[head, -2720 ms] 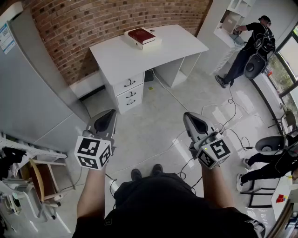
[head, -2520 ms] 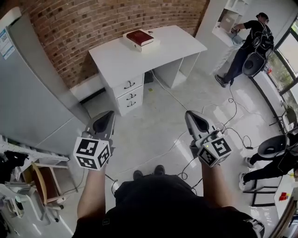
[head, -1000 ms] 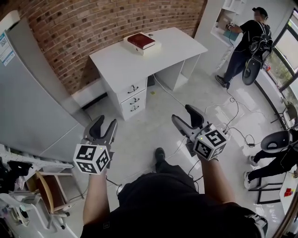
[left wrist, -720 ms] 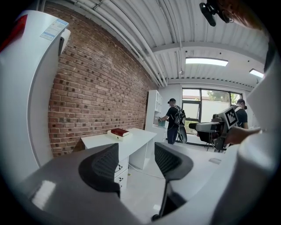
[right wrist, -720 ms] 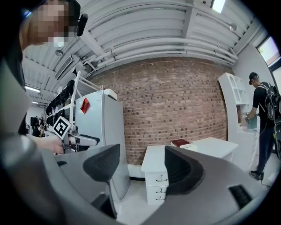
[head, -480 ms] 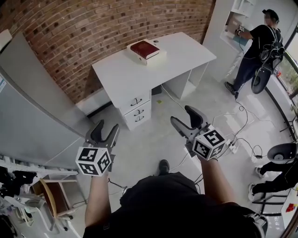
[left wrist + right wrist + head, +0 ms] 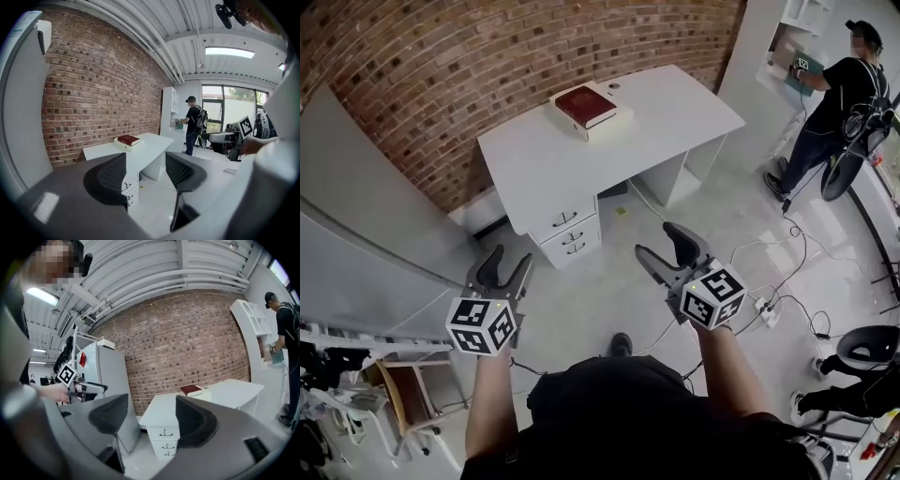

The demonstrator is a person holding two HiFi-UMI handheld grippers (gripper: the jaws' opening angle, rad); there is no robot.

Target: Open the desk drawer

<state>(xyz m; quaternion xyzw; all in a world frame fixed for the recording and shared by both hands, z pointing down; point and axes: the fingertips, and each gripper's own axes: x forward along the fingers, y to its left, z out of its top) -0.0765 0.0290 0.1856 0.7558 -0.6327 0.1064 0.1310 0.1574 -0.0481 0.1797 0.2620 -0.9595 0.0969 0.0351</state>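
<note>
The left gripper (image 7: 145,157) has its 2 ribbed dark pads standing wide apart, having just been opening, and nothing sits between them; through the gap only the distant desk shows. The right gripper (image 7: 151,399) is the same: its jaws have just been opening, they stand well apart, and the space between them is empty, framing the drawer stack from afar. Both are held out over the pale glossy floor (image 7: 600,291), side by side, each with its marker cube nearest the wearer, whose dark shoe (image 7: 621,344) shows just below them. The white desk (image 7: 553,159) stands ahead, well apart from both grippers, with its back to a red brick wall (image 7: 487,66). Under its left end is a stack of 3 drawers (image 7: 566,234), each with a small dark handle, all pushed in flush; the top drawer (image 7: 563,219) is closed. A dark red book (image 7: 586,104) lies on a white box near the desk's far edge. A grey cabinet (image 7: 366,234) stands to the left, loose cables (image 7: 773,258) trail across the floor at the right, and a person in black (image 7: 844,94) stands at a white shelf unit in the far right corner.
</note>
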